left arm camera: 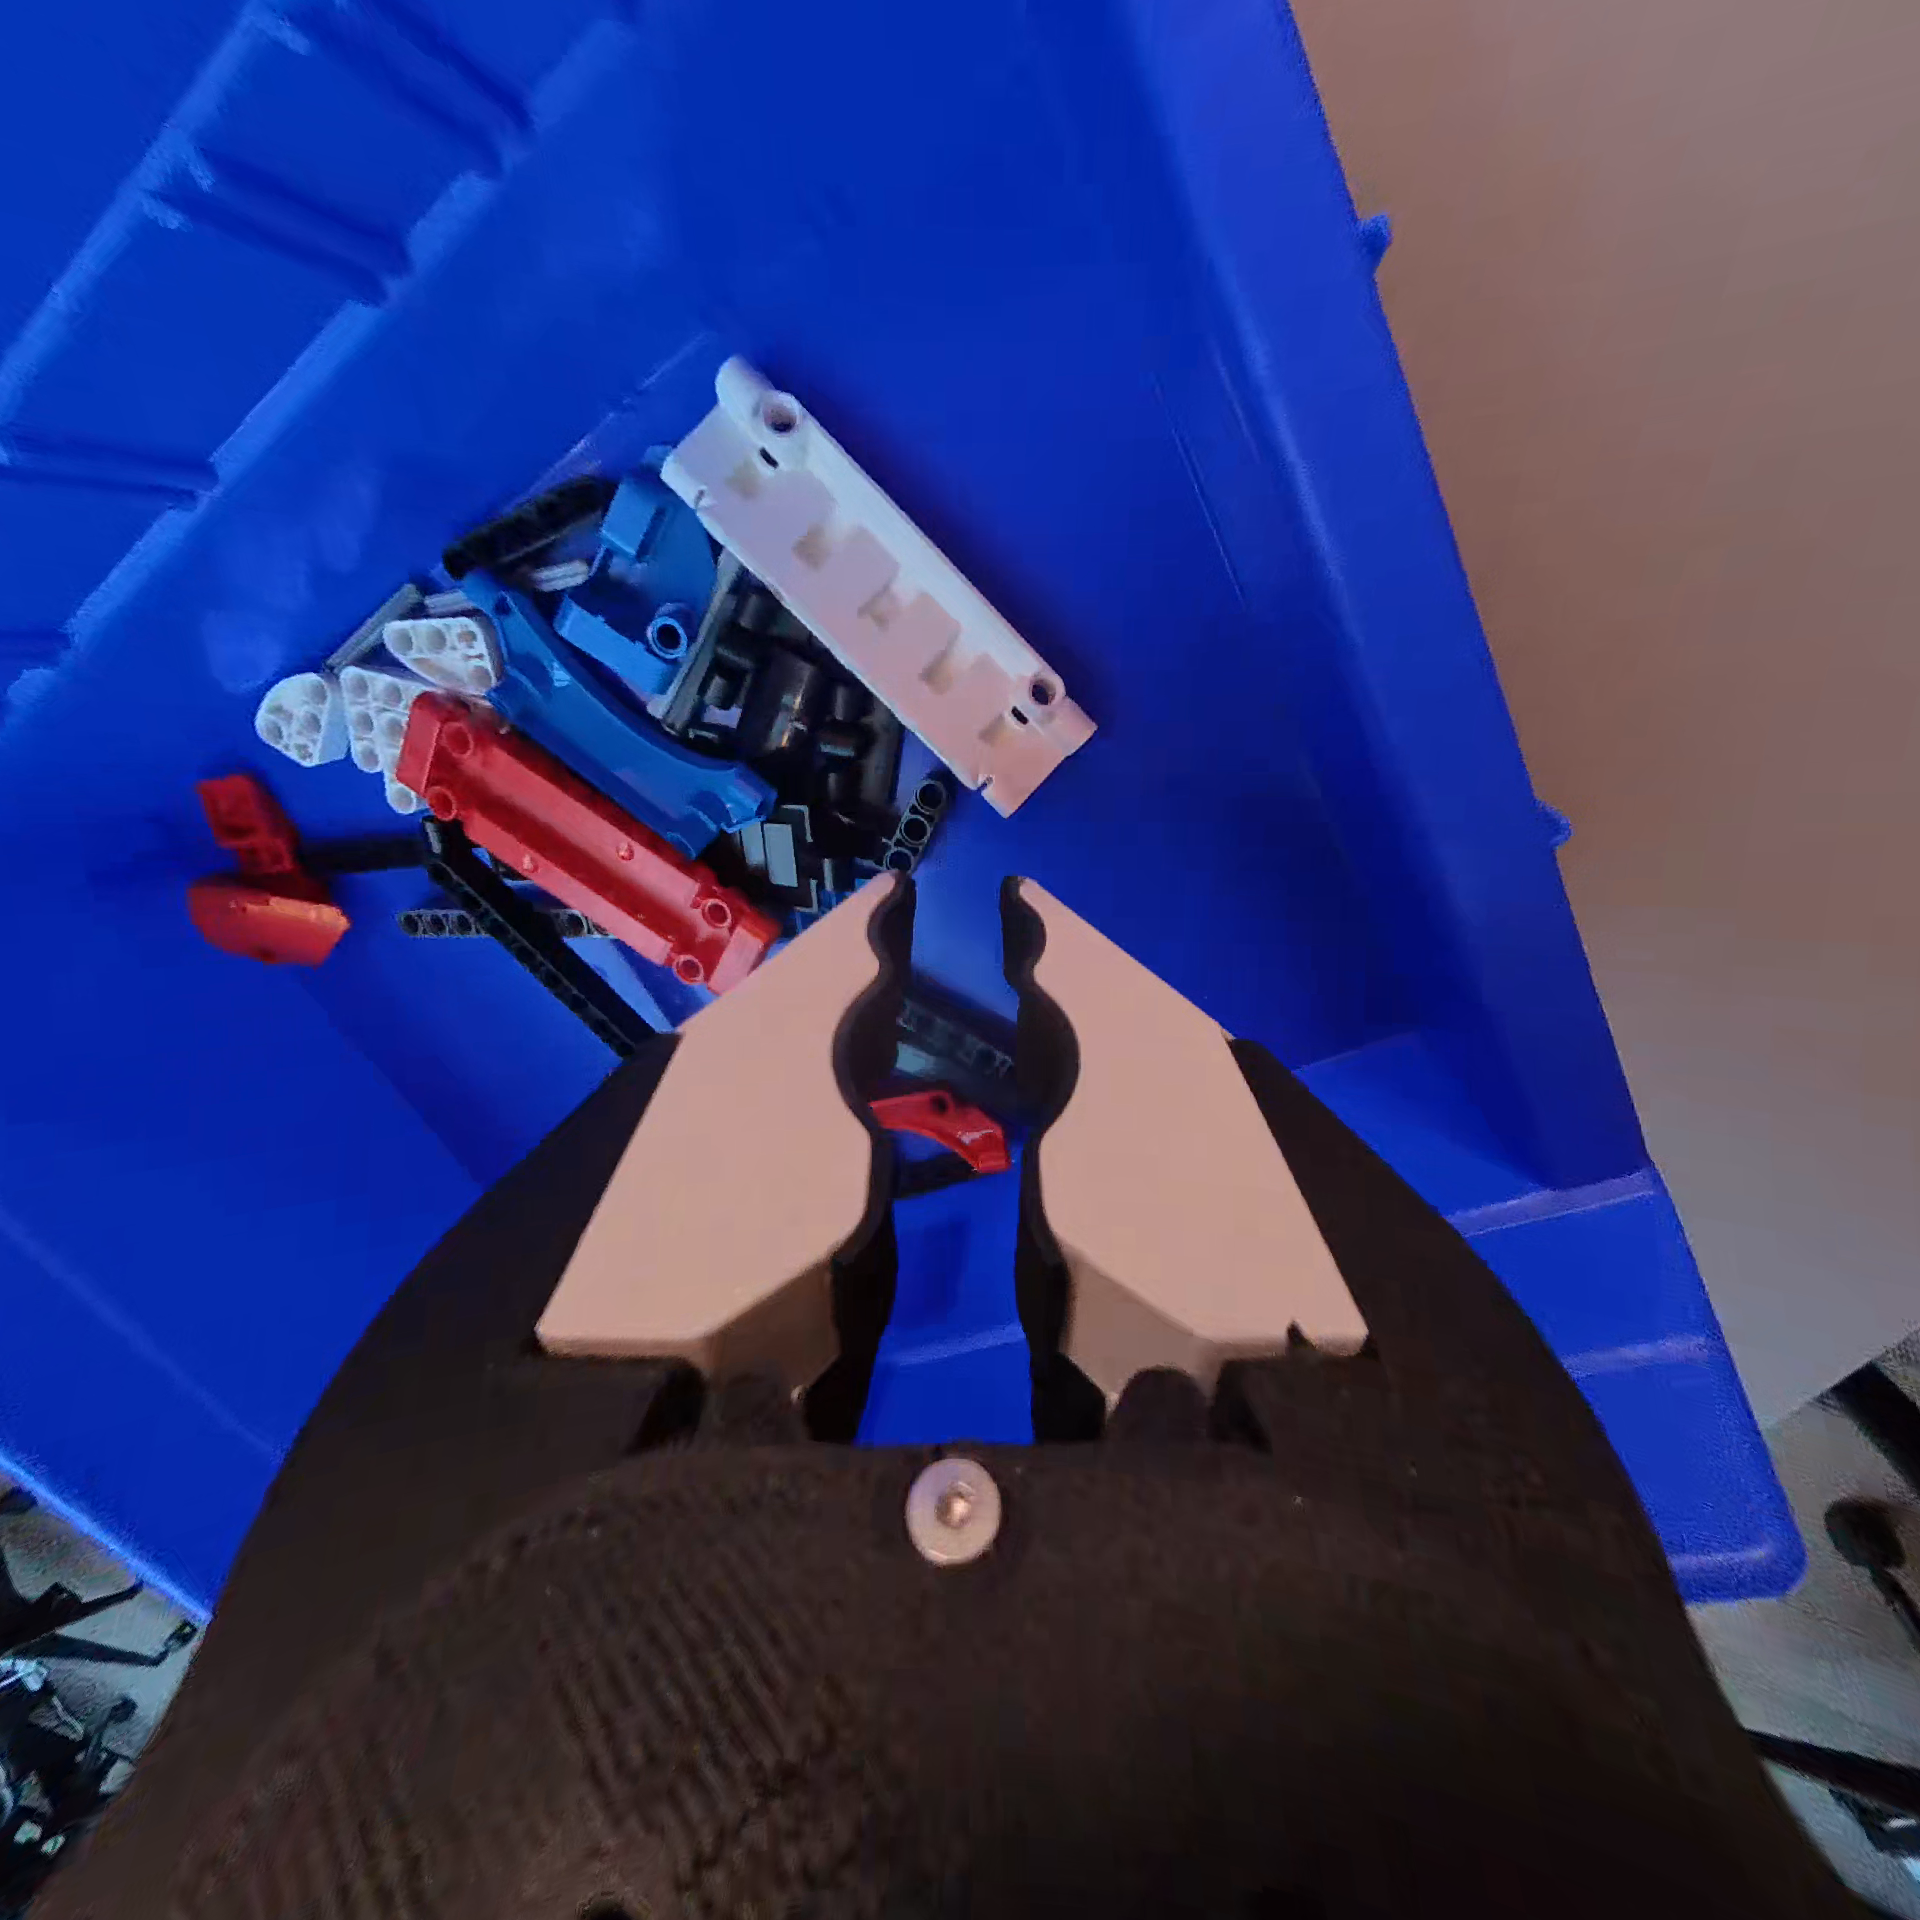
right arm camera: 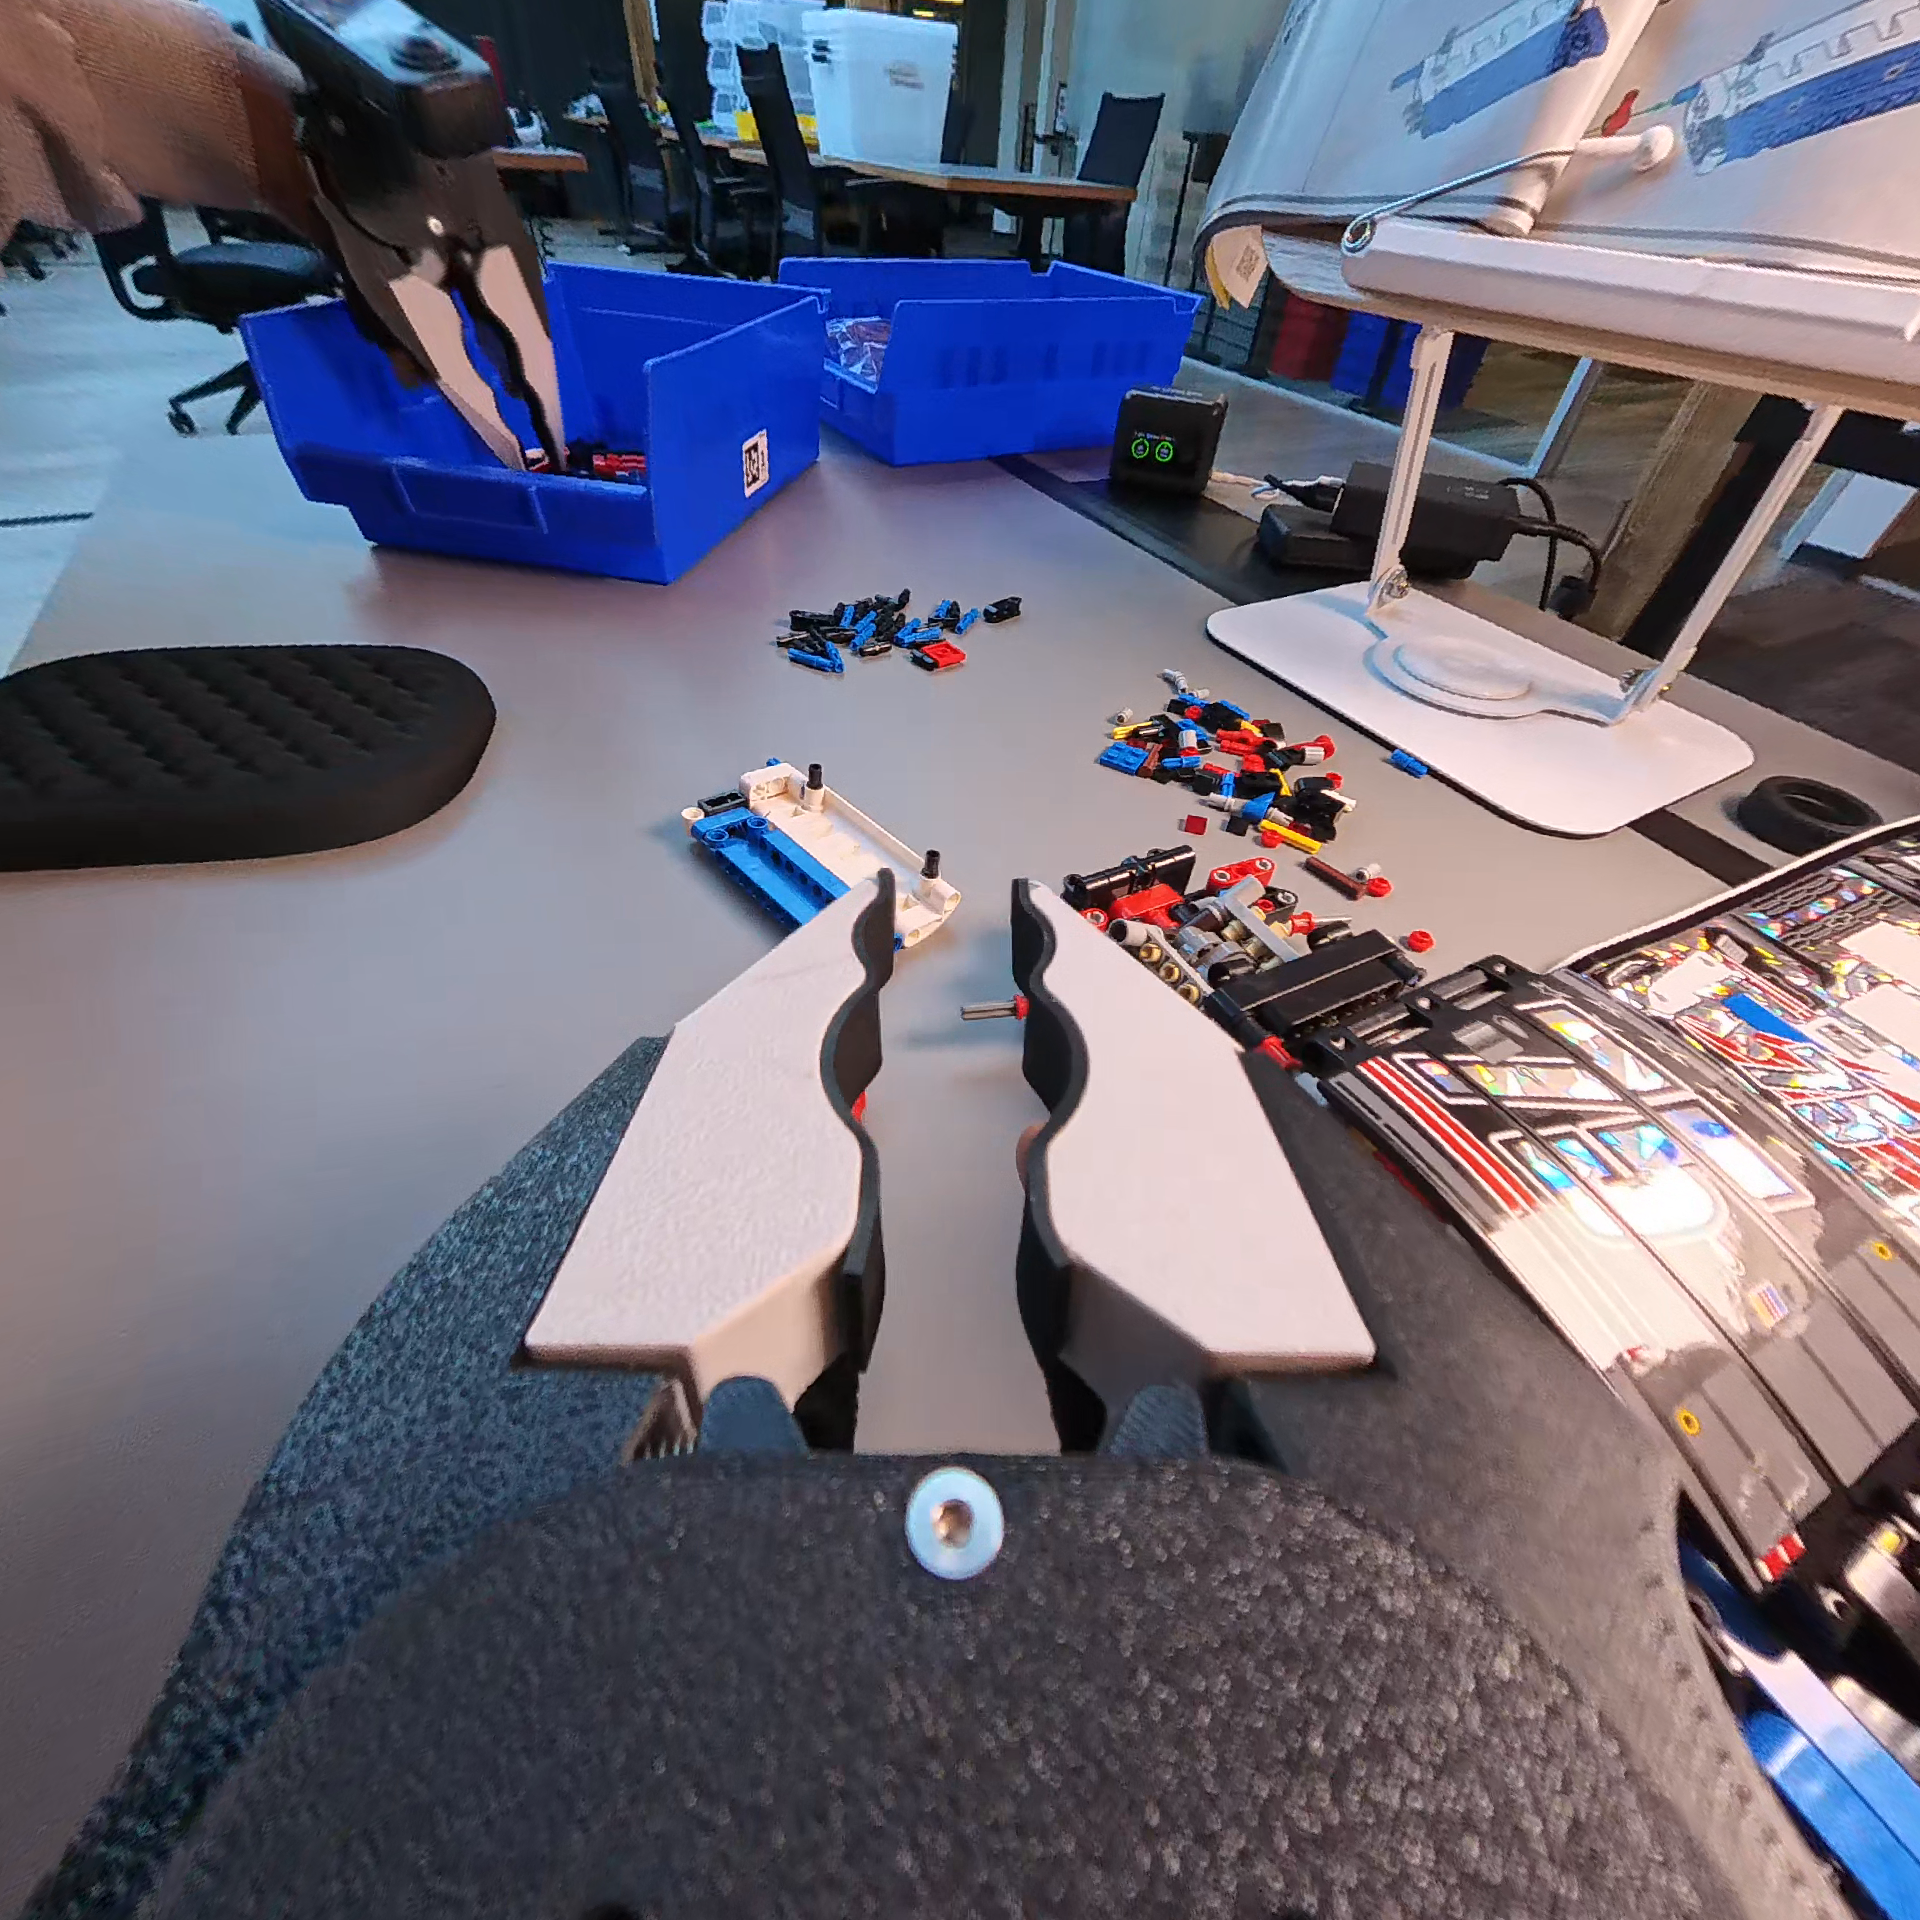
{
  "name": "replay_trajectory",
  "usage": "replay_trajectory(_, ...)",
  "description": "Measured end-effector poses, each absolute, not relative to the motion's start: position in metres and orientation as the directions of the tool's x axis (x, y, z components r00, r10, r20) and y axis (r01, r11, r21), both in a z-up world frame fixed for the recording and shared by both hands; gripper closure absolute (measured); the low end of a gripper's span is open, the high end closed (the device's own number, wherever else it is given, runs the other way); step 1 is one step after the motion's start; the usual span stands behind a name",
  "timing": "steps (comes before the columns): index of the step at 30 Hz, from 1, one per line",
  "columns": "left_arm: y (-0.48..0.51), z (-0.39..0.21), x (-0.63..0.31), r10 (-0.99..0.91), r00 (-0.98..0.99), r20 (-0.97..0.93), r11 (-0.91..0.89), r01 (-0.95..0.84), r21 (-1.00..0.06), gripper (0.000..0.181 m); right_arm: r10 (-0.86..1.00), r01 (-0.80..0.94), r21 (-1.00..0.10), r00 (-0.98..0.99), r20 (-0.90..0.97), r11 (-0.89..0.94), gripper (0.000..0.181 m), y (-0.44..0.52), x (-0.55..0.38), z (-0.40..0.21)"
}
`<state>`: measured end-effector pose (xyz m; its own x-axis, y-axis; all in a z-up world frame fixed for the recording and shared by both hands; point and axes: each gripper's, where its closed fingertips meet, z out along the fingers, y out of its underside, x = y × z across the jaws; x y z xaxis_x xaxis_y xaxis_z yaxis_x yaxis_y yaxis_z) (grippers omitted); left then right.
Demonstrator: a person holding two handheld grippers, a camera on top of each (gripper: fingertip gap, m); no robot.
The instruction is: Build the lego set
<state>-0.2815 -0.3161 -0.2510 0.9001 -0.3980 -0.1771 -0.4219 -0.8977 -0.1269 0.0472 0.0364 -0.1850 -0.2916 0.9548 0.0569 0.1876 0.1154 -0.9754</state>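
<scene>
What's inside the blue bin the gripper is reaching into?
The blue bin holds loose Lego pieces: a long white panel, a red panel, a curved blue piece and black beams. The left hand-held gripper hides some parts beneath it.

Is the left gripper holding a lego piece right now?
No, the left gripper is open and empty, its tips hanging over the pile of pieces in the blue bin, close beside the long red piece.
</scene>
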Motion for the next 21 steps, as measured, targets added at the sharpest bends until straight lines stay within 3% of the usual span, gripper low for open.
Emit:
replay_trajectory(6,-0.307,-0.266,-0.287,-0.466,0.865,-0.185,-0.871,-0.486,-0.074,0.163,0.960,0.199,-0.976,-0.278,0.033,0.091,0.162,0.041,0.045,-0.187)
replay_trajectory(8,-0.304,-0.272,-0.291,-0.474,0.859,-0.194,-0.869,-0.492,-0.053,0.173,0.961,0.205,-0.974,-0.275,0.033,0.092,0.162,0.042,0.044,-0.189)
replay_trajectory(12,-0.302,-0.265,-0.299,-0.467,0.867,-0.174,-0.876,-0.480,-0.038,0.175,0.962,0.207,-0.974,-0.270,0.038,0.096,0.162,0.043,0.045,-0.190)
replay_trajectory(17,-0.286,-0.220,-0.305,-0.265,0.962,-0.060,-0.926,-0.272,-0.262,0.175,0.964,0.197,-0.978,-0.267,0.021,0.076,0.163,0.045,0.045,-0.188)
replay_trajectory(21,-0.269,-0.198,-0.294,-0.210,0.976,0.065,-0.890,-0.163,-0.425,0.175,0.964,0.196,-0.978,-0.267,0.011,0.066,0.163,0.046,0.045,-0.188)
